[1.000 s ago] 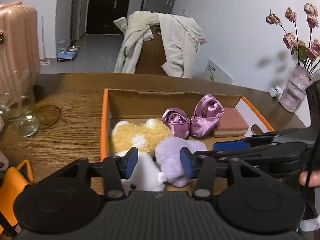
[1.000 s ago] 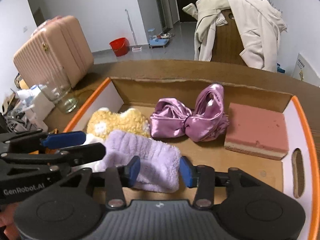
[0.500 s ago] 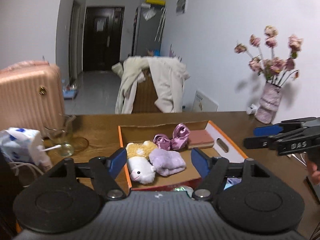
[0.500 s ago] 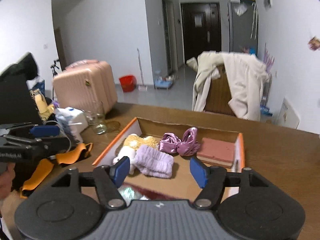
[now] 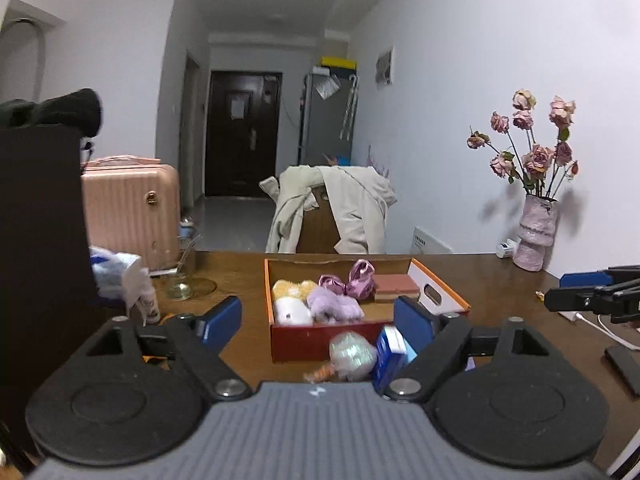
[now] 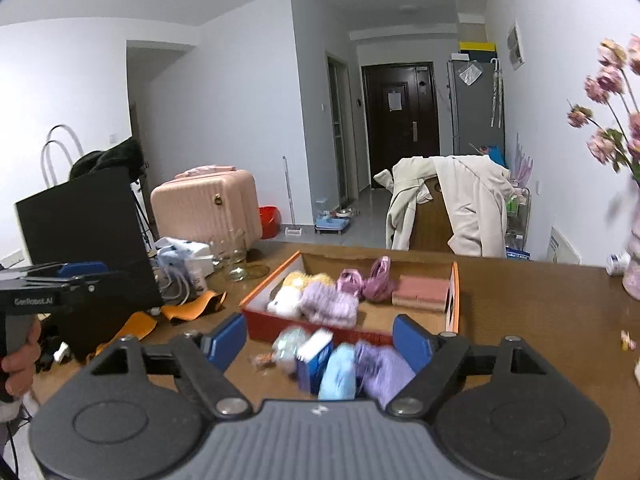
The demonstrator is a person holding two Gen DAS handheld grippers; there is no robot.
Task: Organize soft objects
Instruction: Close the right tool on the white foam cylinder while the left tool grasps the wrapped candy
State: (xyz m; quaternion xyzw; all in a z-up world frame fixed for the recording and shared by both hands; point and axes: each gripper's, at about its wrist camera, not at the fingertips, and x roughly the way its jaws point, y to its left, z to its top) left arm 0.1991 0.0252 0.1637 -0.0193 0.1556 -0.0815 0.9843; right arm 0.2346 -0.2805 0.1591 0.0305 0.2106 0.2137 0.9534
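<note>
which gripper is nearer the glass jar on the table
Left. The left gripper hangs open just right of the glass jar and nearer the camera. The right gripper, also open and empty, sits further right, with the box ahead of it.

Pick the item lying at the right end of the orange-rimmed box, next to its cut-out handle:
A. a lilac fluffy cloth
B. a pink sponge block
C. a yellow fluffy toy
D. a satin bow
B: the pink sponge block lies against the box wall with the handle hole, while the satin bow sits beside it toward the middle.
</note>
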